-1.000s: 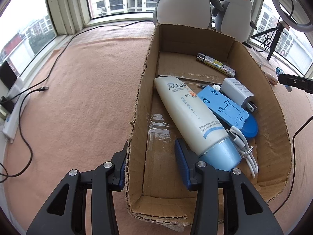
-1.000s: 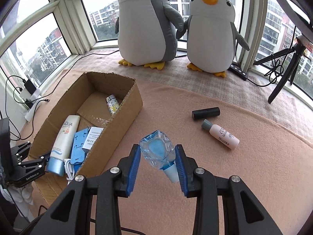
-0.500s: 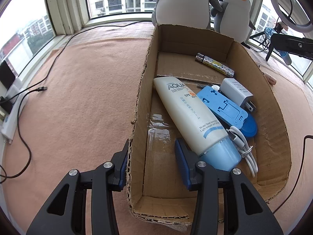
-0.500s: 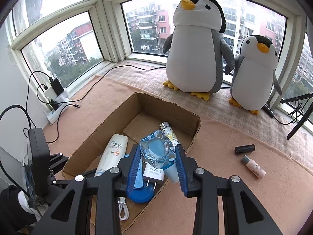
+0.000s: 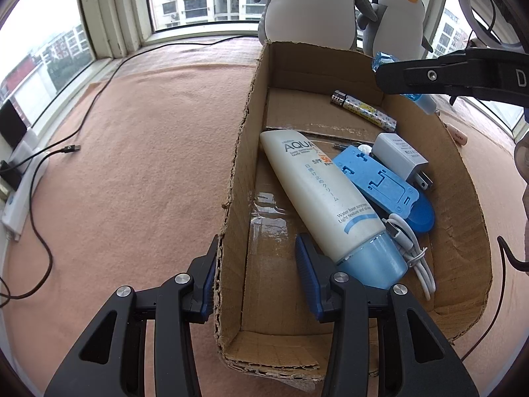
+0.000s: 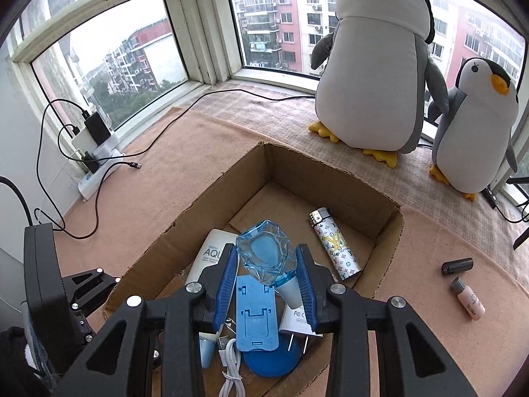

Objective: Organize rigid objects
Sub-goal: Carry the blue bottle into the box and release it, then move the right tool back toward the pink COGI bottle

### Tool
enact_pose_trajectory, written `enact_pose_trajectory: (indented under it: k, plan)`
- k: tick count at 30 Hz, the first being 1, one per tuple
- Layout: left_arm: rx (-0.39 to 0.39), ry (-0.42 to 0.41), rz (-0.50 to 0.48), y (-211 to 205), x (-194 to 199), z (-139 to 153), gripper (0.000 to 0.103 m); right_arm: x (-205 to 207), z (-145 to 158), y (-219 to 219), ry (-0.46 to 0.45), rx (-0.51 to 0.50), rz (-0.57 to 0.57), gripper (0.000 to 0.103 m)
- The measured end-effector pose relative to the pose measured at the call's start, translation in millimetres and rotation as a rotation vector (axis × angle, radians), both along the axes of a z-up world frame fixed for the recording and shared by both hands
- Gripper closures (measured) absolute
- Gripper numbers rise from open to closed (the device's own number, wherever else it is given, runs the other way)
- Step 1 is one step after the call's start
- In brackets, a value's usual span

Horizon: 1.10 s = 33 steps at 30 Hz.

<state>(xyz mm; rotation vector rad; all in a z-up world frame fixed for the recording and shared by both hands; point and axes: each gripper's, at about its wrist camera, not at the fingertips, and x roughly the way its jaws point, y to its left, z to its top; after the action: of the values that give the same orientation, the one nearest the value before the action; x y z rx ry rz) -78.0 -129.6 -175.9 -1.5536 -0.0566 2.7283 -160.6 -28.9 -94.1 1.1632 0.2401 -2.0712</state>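
1. Here, legible writing: the white lotion tube with a pale blue cap (image 5: 325, 200) reads "AQUA", "SPF 50" and "Water base sunscreen, Light texture"; the white plug-in charger block (image 5: 401, 158) shows "FC" marks in the right wrist view; the slim lighter with a white monogram-printed sleeve (image 6: 334, 245) bears repeated "LV" motifs.
2. Container: the open brown cardboard box (image 5: 243, 152) lies on the salmon-pink blanket (image 5: 139, 165). Inside it lie the tube, the charger block, the lighter near the far wall, a blue plastic folding phone stand (image 5: 378, 176) beside the tube, and a coiled white cable (image 5: 410, 248) just beside the tube's cap.
3. Grippers: the right gripper (image 6: 267, 281) is clamped on a clear blue faceted bottle with a white neck (image 6: 266, 256), held above the box interior, over the phone stand. The left gripper (image 5: 256, 271) straddles the box's left wall with its jaws apart, one finger outside and one inside; whether the pads press the cardboard cannot be told.
4. Edges and room: the box floor is bare along the left wall and between lighter and tube. Outside the right wall lie a small black cylinder (image 6: 458, 266) and a pale pink bottle with a grey cap (image 6: 467, 301), well apart from the box. Two plush penguins (image 6: 373, 76) stand beyond the far wall.
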Motion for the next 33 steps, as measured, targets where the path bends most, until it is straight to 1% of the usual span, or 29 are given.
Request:
enact_pose_trajectory:
  k: [8, 9, 10, 11, 12, 13, 23, 28, 33]
  plan:
    - [-0.001, 0.0, 0.0, -0.4, -0.2, -0.1, 0.06, -0.8, -8.1, -1.2, -0.013, 0.004, 0.005, 0.07]
    - [0.0, 0.0, 0.0, -0.4, -0.1, 0.0, 0.06, -1.3, -8.4, -0.9, -0.017, 0.005, 0.006, 0.068]
    - [0.0, 0.0, 0.0, -0.4, -0.1, 0.0, 0.06, -1.7, -8.5, -0.5, -0.02, 0.003, 0.003, 0.06]
    - [0.0, 0.0, 0.0, -0.5, -0.1, -0.1, 0.06, -1.7, -8.1, 0.2, -0.02, -0.002, 0.0, 0.056]
    - [0.0, 0.001, 0.0, -1.0, 0.2, -0.2, 0.06, -1.6, -7.4, 1.1, -0.019, -0.008, -0.002, 0.048]
    - [0.0, 0.001, 0.0, -1.0, 0.2, -0.1, 0.06, -1.9, -6.5, 2.1, -0.016, -0.011, -0.006, 0.044]
    - [-0.001, 0.001, 0.0, -0.9, 0.3, -0.2, 0.06, -3.5, -4.9, 10.0, -0.008, -0.004, -0.029, 0.04]
    - [-0.002, 0.001, 0.0, -1.2, 0.3, -0.2, 0.06, -3.4, -4.6, 16.5, -0.002, 0.0, -0.042, 0.035]
    - [-0.002, 0.001, 0.0, -1.6, 0.3, -0.1, 0.06, -4.8, -3.5, 25.4, -0.009, -0.014, -0.057, 0.034]
